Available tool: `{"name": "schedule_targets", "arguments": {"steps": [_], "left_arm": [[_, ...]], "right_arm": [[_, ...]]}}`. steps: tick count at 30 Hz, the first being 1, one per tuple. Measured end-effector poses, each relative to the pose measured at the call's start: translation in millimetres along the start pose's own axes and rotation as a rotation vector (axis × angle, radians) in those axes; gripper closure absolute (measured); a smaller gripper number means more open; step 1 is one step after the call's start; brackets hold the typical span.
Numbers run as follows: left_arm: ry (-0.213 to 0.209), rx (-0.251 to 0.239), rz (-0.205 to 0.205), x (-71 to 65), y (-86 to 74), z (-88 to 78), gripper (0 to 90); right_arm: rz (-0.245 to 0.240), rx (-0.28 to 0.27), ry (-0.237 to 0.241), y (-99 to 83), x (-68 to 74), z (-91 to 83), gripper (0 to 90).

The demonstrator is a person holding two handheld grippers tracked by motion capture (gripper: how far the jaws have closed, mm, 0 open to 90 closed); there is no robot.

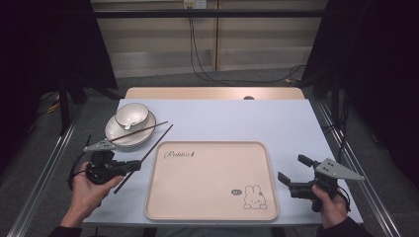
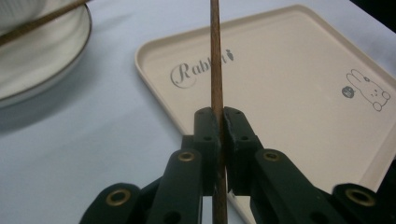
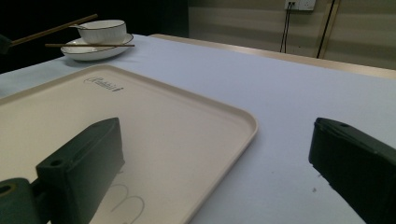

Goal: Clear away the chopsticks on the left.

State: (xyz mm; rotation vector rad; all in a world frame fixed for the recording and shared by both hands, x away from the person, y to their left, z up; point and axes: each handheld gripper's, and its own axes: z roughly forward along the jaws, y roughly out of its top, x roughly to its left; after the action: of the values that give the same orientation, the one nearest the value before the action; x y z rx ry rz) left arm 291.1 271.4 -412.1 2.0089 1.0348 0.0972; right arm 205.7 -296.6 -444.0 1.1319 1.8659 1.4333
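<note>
Your left gripper was clamped on 1 chopstick, held just off the tray's left edge near the desk's left side; the other chopstick lay across the plate. Your right gripper hovered with jaws apart by the tray's right edge. You did best to keep the squeeze firm and the stick level, because it could pivot.

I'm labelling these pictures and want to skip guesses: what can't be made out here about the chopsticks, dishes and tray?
- Held chopstick: both ends cut off by the frame edges in the left gripper view; the left hand-held gripper covers its middle.
- Bowl: contents too small in the high view to identify.
- Tray: near part hidden behind the right hand-held gripper jaw in the right gripper view.
- Tray lettering: too small to read fully.
</note>
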Motion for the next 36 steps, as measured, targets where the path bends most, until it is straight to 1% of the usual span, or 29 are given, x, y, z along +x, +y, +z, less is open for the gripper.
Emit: {"name": "schedule_targets", "arguments": {"steps": [4,5,6,8,10,11,12,13,14,15,16,17,19,20,21,22,23,28,30,31,32,34,35,36], "left_arm": [[0.009,-0.012,-0.019,-10.7,-5.7,2.1,84.8],[0.004,-0.016,-0.029,-13.4,-6.8,2.7,84.8],[0.001,-0.014,-0.034,-16.4,-7.6,3.5,84.8],[0.023,-0.009,-0.056,-24.6,-8.2,5.6,84.8],[0.018,-0.009,-0.060,-26.7,-8.2,5.8,84.9],[0.013,-0.019,-0.084,-31.3,-7.9,7.1,84.9],[0.017,-0.016,-0.084,-33.2,-7.4,7.6,84.9],[0.038,-0.014,-0.094,-39.4,-7.2,10.4,84.9],[0.038,-0.014,-0.094,-39.4,-7.2,10.4,84.8],[0.046,-0.012,-0.111,-44.2,-6.6,14.1,84.8],[0.045,-0.018,-0.127,-45.3,-6.4,15.5,84.8],[0.054,-0.018,-0.157,-47.1,-5.7,18.1,84.8],[0.073,-0.017,-0.182,-50.1,-3.7,21.0,84.7],[0.094,-0.017,-0.192,-51.7,-2.9,22.2,84.7],[0.104,-0.022,-0.203,-52.4,-2.8,23.0,84.7],[0.116,-0.029,-0.223,-53.2,-3.4,24.8,84.8],[0.121,-0.029,-0.234,-53.8,-4.2,26.3,84.8],[0.161,0.017,-0.251,-58.0,-12.1,41.3,84.8],[0.163,0.040,-0.249,-60.5,-15.7,46.1,84.8],[0.165,0.038,-0.253,-61.6,-17.1,48.4,84.8],[0.156,0.053,-0.245,-61.4,-17.4,49.5,84.7],[0.156,0.056,-0.245,-61.4,-17.4,51.2,84.7],[0.173,0.065,-0.250,-61.8,-18.7,53.6,84.7],[0.178,0.083,-0.247,-62.0,-20.5,56.2,84.7]], "right_arm": [[0.000,0.001,0.001,0.0,0.1,0.0,2.5],[0.000,0.000,0.001,0.0,0.1,0.0,2.5],[0.000,0.000,0.001,0.0,0.2,0.0,2.5],[-0.002,0.002,0.003,0.2,0.2,0.1,2.5],[-0.004,0.001,0.001,0.2,0.1,0.3,2.5],[-0.003,0.002,0.001,0.2,0.2,0.4,2.6],[-0.004,0.005,0.001,0.1,0.1,0.6,2.5],[-0.002,0.006,0.000,0.1,0.1,0.5,2.5],[-0.002,0.006,0.000,0.1,0.1,0.5,2.5],[-0.009,0.007,0.004,0.0,-0.3,0.1,2.6],[-0.012,0.009,-0.001,0.0,-0.3,0.3,2.5],[-0.008,0.008,0.003,0.1,0.0,0.3,2.6],[-0.009,0.009,0.004,0.1,0.1,0.5,2.6],[-0.009,0.008,0.004,0.1,0.1,0.5,2.6],[-0.007,0.009,0.003,0.1,0.2,0.3,2.5],[-0.008,0.009,0.003,0.1,0.2,0.3,2.6],[-0.008,0.009,0.002,0.0,0.2,0.3,2.6],[-0.020,0.007,0.003,0.1,-0.1,0.6,2.6],[-0.021,0.007,0.004,0.0,0.0,0.5,2.6],[-0.020,0.008,0.004,0.0,0.0,0.6,2.5],[-0.018,0.007,0.003,0.0,0.2,0.7,2.6],[-0.017,0.008,0.011,0.0,0.4,0.9,2.6],[-0.017,0.009,0.012,-0.1,0.4,0.9,2.6],[-0.017,0.008,0.012,0.0,0.4,0.9,2.6]]}}
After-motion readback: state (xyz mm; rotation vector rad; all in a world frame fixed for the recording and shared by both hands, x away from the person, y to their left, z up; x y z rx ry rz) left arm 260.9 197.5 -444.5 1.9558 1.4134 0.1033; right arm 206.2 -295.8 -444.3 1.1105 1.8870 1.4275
